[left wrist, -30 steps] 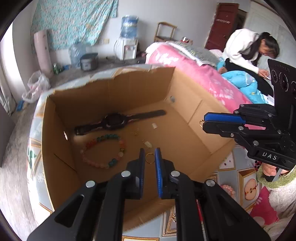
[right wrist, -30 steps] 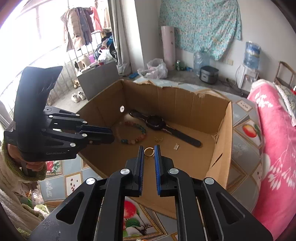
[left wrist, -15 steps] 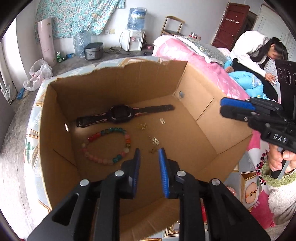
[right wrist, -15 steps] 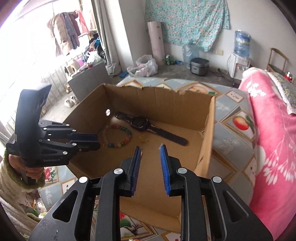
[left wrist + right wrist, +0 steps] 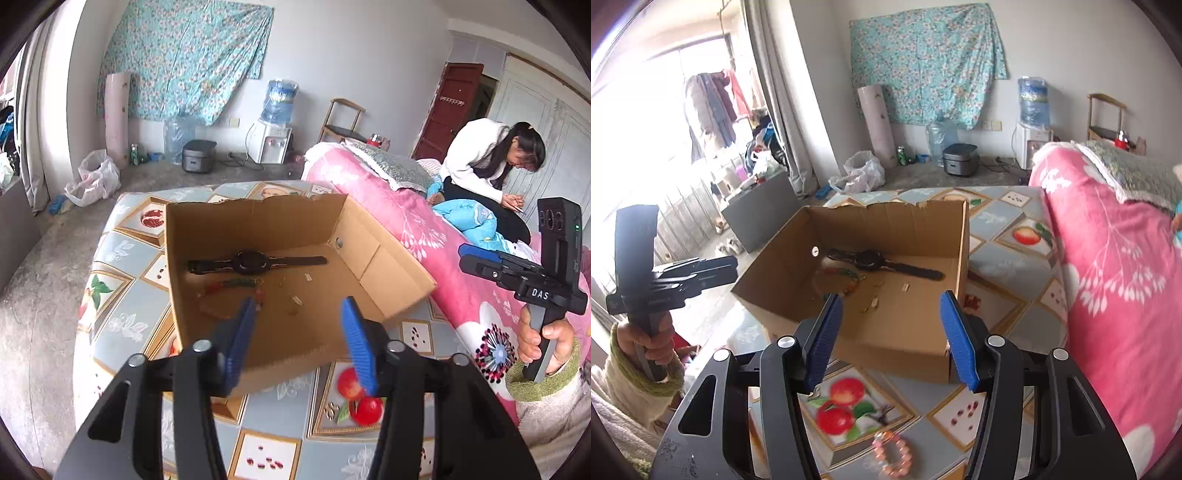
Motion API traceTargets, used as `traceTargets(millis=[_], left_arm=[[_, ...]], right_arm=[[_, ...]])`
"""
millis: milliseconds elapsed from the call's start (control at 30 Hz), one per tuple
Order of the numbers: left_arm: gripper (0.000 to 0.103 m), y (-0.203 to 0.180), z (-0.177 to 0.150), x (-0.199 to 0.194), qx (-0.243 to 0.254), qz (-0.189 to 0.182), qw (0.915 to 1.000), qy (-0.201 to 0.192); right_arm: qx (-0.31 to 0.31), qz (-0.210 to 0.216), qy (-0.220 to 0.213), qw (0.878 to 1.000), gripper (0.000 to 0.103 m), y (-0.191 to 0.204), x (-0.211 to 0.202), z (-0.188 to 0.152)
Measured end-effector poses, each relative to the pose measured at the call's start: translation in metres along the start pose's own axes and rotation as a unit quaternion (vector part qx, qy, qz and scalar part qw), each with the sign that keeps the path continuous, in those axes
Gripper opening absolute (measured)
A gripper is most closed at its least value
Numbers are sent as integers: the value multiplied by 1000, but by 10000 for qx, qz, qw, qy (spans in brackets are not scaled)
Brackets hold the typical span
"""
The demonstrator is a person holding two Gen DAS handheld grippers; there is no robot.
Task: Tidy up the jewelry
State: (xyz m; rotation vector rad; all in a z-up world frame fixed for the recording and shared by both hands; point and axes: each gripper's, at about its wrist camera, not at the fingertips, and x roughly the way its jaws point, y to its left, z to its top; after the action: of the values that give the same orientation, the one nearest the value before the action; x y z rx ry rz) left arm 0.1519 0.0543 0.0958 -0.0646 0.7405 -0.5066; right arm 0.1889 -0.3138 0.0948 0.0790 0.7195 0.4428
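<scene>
While your two tongs hung above the near edge of the cardboard box (image 5: 388,266), both sets of jaws were opening and held nothing. A second earlier each had been nearly shut, low over the box floor with a small gold ring showing between the tips; now the left tongs (image 5: 301,339) and the right tongs (image 5: 894,332) sat higher and further back, empty. Inside the box lay a black watch (image 5: 255,261) stretched along the far side, a bead bracelet (image 5: 225,295) of red, green and pink beads just in front of it, and a scatter of small gold pieces (image 5: 293,304) on the floor, too blurred to tell apart. A pink bead bracelet (image 5: 892,452) lay outside the box on the fruit-patterned cloth (image 5: 1008,236), near you. That suggested one small item was released into the box, and the pink bracelet was probably next.
</scene>
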Motion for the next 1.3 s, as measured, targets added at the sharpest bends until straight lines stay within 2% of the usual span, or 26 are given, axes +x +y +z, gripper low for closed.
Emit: traceTargets(millis=[67,167,267,400,467,567,700,867,967,1167,1200,1300], left_arm=[[57,-4,-11,-12,57,-41,10000,-32],[69,-9,-36,-21,69,-292,9992,257],[75,-19,-59,-18,230,-218,9982,515],[76,-27,-87,6,190,-121,9952,948],[76,-29,-99,22,129,37,9932,1154],[76,-32,-110,49,195,499,9877,1470],[76,-34,-116,70,216,816,9825,1661],[76,-31,-119,80,202,1075,9785,1748],[76,-27,-120,83,158,1107,9777,1778],[76,-30,-122,88,238,1096,9784,1736],[76,-30,-122,89,238,1081,9788,1722],[76,-32,-122,89,252,912,9822,1621]], right_arm=[[123,61,-8,9999,55,0,-7,-12],[262,90,117,9995,55,2,-12,-36],[368,46,361,9987,55,3,-10,-61],[590,-29,772,9953,55,2,-5,-93],[669,-56,1020,9925,55,2,3,-109],[661,-40,1304,9892,55,8,16,-123],[535,-85,1534,9867,54,19,36,-134],[222,-226,1717,9846,40,30,56,-138],[81,-378,1797,9830,31,31,66,-139],[-89,-644,1832,9809,17,33,78,-139],[-57,-645,1824,9811,9,33,78,-139],[43,-486,1813,9822,8,33,80,-138]])
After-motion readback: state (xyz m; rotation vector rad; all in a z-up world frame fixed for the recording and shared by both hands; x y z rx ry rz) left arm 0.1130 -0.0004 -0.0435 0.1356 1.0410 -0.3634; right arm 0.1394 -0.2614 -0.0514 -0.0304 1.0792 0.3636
